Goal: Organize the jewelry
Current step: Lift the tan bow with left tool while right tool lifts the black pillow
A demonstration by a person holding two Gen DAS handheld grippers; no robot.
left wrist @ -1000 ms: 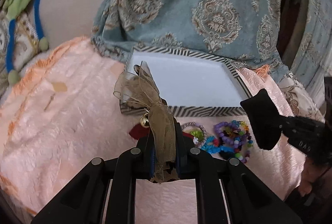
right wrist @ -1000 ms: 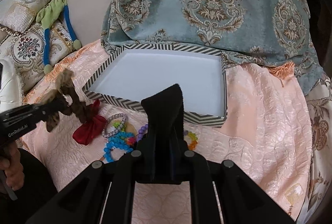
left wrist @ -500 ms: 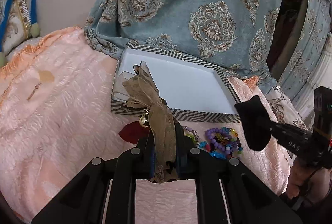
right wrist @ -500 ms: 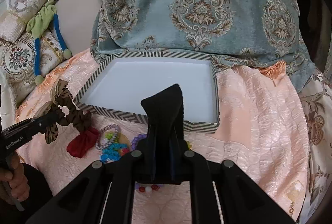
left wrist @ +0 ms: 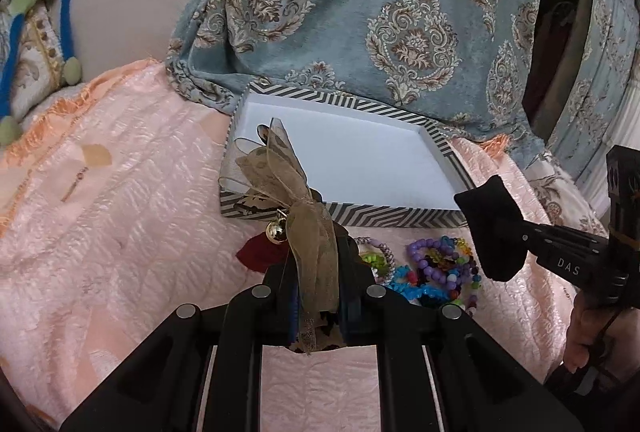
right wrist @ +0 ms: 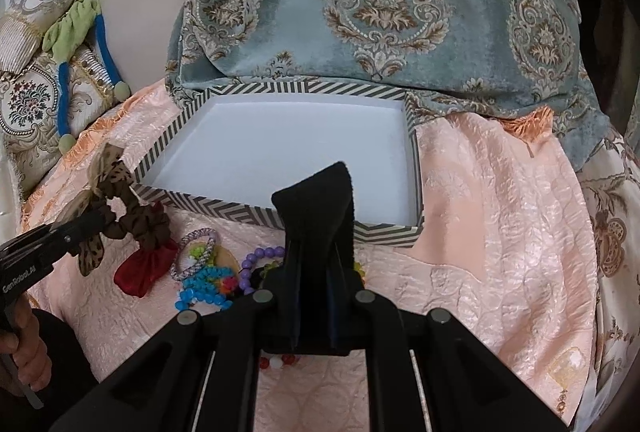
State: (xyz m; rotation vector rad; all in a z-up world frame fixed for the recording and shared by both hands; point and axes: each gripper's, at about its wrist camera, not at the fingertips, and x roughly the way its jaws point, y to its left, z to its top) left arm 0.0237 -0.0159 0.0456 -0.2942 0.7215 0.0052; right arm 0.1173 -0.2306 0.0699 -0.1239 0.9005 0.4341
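- My left tool (left wrist: 316,264) is clenched on the brown ribbon bow (left wrist: 280,176), held above the striped box (left wrist: 384,215).
- My right tool (right wrist: 320,216) is closed, empty.
- Beaded bracelets (left wrist: 436,268) lie on the bed (left wrist: 100,232) just beside the box.

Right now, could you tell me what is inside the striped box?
The striped box shows only a bare white floor. The black item in the right gripper covers a patch along the near wall, so that strip can't be checked.

Sheer brown ribbon bow (left wrist: 288,188) with a shiny gold metal bell (left wrist: 276,231); glossy plastic beads (left wrist: 436,264) on a crinkled satin-like peach bedspread (left wrist: 120,224) — matt white-lined cardboard box (right wrist: 288,140), lower centre; velvety patterned blue cloth (right wrist: 380,0) above.
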